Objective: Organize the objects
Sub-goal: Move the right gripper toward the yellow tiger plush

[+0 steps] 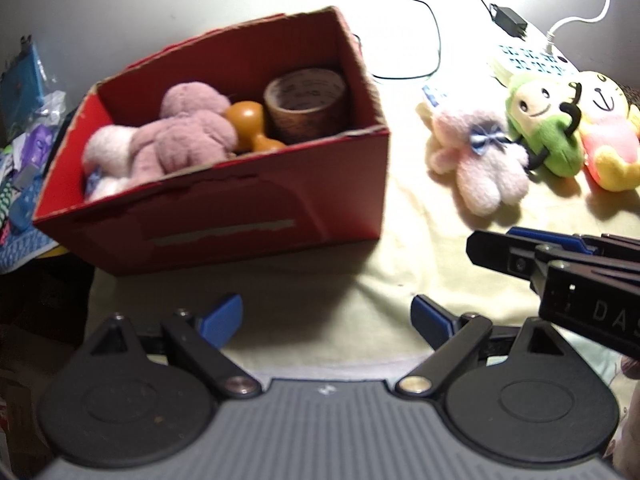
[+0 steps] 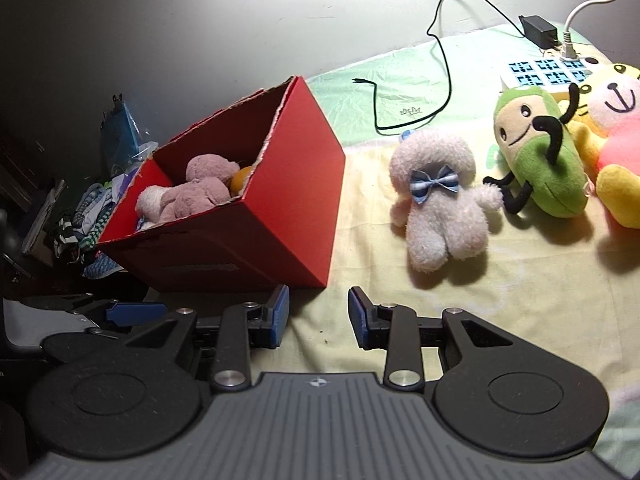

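A red cardboard box (image 1: 280, 204) (image 2: 296, 200) stands on the cloth-covered table and holds a mauve plush (image 1: 180, 136) (image 2: 192, 196), an orange wooden piece (image 1: 248, 124) and a brown tape roll (image 1: 306, 104). To its right lie a pale pink plush with a blue bow (image 1: 480, 156) (image 2: 440, 200), a green plush (image 1: 544, 128) (image 2: 540, 156) and a yellow-pink plush (image 1: 608, 136) (image 2: 616, 128). My left gripper (image 1: 326, 320) is open and empty in front of the box. My right gripper (image 2: 318, 316) is open and empty, near the box's right corner; it also shows in the left wrist view (image 1: 520, 252).
A white power strip (image 1: 532, 56) (image 2: 548, 72) with a black adapter (image 2: 538, 30) and a black cable (image 2: 400, 92) lies behind the plushes. Clutter of cloth and bags (image 1: 24, 128) (image 2: 92, 208) sits left of the box, beyond the table's edge.
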`<state>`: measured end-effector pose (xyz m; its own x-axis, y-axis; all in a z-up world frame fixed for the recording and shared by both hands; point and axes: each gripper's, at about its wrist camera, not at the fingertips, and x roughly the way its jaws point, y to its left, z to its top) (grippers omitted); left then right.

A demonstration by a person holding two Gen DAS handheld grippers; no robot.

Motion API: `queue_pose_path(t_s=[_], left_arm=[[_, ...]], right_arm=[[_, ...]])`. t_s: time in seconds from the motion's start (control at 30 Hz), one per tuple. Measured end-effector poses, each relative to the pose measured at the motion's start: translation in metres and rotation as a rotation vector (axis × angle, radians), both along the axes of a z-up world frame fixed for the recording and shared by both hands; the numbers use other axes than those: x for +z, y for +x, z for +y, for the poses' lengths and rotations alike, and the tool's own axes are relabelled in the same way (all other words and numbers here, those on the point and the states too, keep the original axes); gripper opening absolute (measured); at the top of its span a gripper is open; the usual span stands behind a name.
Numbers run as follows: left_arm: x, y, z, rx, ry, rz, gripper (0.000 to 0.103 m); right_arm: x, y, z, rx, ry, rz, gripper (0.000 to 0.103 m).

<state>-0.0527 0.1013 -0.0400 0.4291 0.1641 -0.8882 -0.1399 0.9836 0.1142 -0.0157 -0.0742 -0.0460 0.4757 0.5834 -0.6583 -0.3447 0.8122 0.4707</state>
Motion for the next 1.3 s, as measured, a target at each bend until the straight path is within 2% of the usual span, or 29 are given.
queue_pose_path(t_s=[0.33, 0.53, 0.87, 1.0, 1.07, 1.17, 1.3], left_arm=[[-0.009, 0.017, -0.055, -0.106, -0.019, 0.029, 0.093], [-0.012, 0.026, -0.091, -0.202, -0.063, 0.024, 0.094], [-0.002, 0.063, -0.157, -0.4, -0.209, -0.052, 0.095], [0.004, 0.079, -0.185, -0.472, -0.267, -0.109, 0.095], [0.007, 0.087, -0.196, -0.497, -0.298, -0.137, 0.095], [0.01, 0.102, -0.211, -0.523, -0.324, -0.163, 0.095], [0.005, 0.125, -0.222, -0.509, -0.39, -0.15, 0.095]], right_arm=[[-0.014, 0.003, -0.056, -0.094, 0.003, 0.036, 0.035], [-0.017, 0.007, -0.101, -0.187, 0.021, 0.044, 0.035], [-0.011, 0.02, -0.203, -0.419, 0.079, 0.028, 0.036], [-0.006, 0.029, -0.235, -0.498, 0.103, 0.01, 0.04], [-0.003, 0.034, -0.249, -0.527, 0.109, -0.001, 0.045], [-0.002, 0.043, -0.262, -0.551, 0.117, -0.007, 0.046], [-0.006, 0.057, -0.276, -0.569, 0.174, 0.002, 0.051]])
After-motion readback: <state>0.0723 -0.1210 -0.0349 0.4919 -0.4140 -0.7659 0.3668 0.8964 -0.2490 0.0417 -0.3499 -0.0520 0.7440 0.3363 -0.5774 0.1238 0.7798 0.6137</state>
